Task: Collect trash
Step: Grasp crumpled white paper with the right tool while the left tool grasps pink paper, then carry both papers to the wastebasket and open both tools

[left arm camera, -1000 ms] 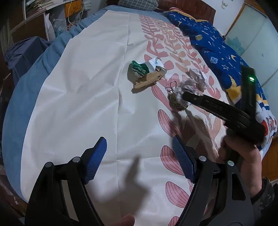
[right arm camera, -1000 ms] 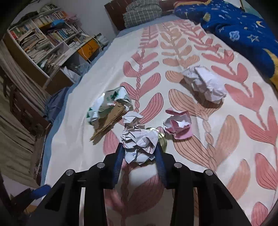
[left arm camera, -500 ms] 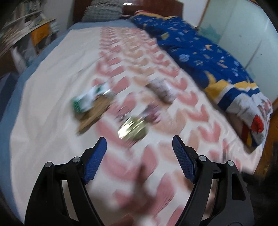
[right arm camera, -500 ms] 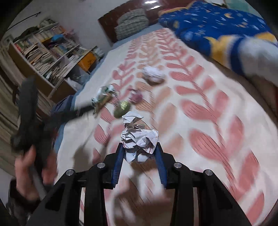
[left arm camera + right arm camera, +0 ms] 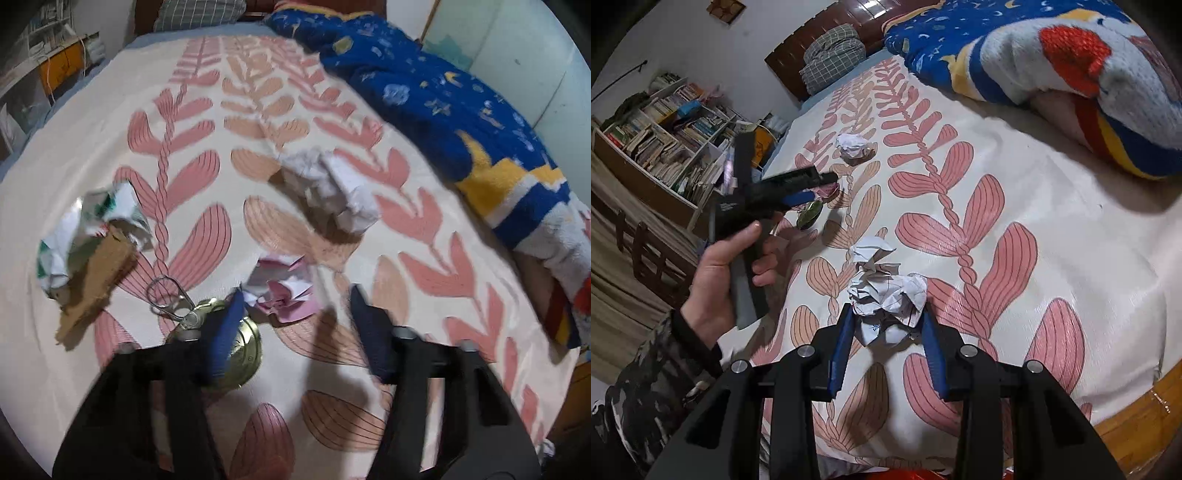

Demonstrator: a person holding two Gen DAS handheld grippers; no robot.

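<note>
**Two pieces at once: one wad held, the pink scrap next**

The right tongs point(image 5: 888, 328) are clamped on a crumpled white paper ball point(image 5: 886, 291), which sits squeezed between the blue pads and is carried above the bedsheet point(image 5: 1052, 221). No bin or bag can be made out in either view, so where the ball should go cannot be told; the grip looks secure, and it should simply stay firm until a container is reached.

The left tongs point(image 5: 295, 325) stand wide apart, low over the sheet. Between and just ahead of the pads lies a crumpled pink paper point(image 5: 282, 291). The left pad overlaps a brass-coloured can lid point(image 5: 236, 350) with a wire ring, so the lid lies just beside or under that pad; whether they touch cannot be told.

To do this step well, the person would best shift the left tongs slightly to the right, so that closing catches only the pink paper and does not pinch the lid's edge. The pads should come down close to the sheet, then close slowly, since soft fabric can bunch up into the grip.

Further off wait a second white paper wad point(image 5: 332, 192) and a green-and-white wrapper point(image 5: 92, 218) touching a piece of cardboard point(image 5: 96, 280).
</note>
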